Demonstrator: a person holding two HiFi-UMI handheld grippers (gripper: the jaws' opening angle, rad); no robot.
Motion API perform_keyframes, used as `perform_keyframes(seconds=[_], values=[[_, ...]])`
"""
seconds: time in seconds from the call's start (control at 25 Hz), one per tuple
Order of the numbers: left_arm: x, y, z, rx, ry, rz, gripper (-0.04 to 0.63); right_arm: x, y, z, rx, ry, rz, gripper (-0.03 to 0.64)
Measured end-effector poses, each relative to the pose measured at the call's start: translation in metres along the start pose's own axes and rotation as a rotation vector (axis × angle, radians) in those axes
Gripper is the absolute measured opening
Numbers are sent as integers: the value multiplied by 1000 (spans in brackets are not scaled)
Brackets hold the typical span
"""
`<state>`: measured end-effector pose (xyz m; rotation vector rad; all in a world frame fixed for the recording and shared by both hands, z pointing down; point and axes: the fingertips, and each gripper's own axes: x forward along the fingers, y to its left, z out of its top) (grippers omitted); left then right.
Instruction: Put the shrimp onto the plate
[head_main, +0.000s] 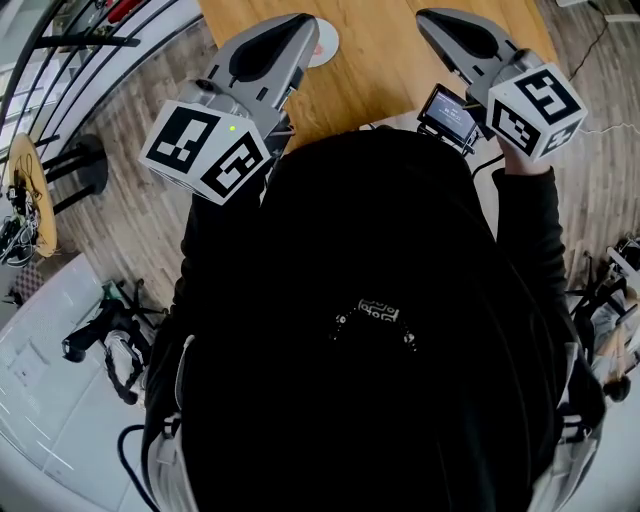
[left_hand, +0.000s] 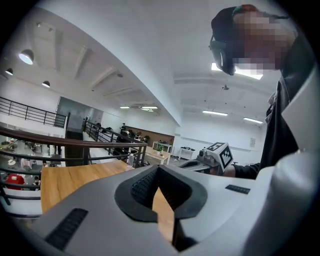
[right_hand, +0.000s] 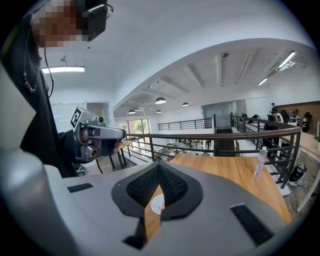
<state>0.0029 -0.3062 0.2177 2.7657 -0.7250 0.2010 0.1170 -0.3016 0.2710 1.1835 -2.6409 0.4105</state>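
Both grippers are raised in front of the person's chest, pointing out over a wooden table (head_main: 400, 60). My left gripper (head_main: 300, 25) is shut with nothing between its jaws, which meet at the tips in the left gripper view (left_hand: 159, 170). The right gripper (head_main: 430, 20) is likewise shut and empty (right_hand: 159, 167). A white plate (head_main: 326, 42) lies on the table just beyond the left gripper's tip. Through the gap under the right jaws the plate (right_hand: 156, 204) shows a small reddish thing on it, too small to tell as the shrimp.
A small device with a screen (head_main: 447, 112) sits at the table's near edge under the right gripper. A clear water bottle (right_hand: 260, 160) stands on the table's far side by a black railing (right_hand: 210, 136). Stools and stands (head_main: 70, 170) are on the floor at left.
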Motion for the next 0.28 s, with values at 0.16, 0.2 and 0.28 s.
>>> perform_keyframes(seconds=[0.16,0.2,0.28], values=[[-3,0,-14,-25,4,24,3,11,3,1,-10,14,20,18],[-4,-1,-17,-26,9,25,3,13,4,2,-12,14,23,18],[-6,-2,-21,-25,18,27,3,16,6,4,-15,15,28,18]])
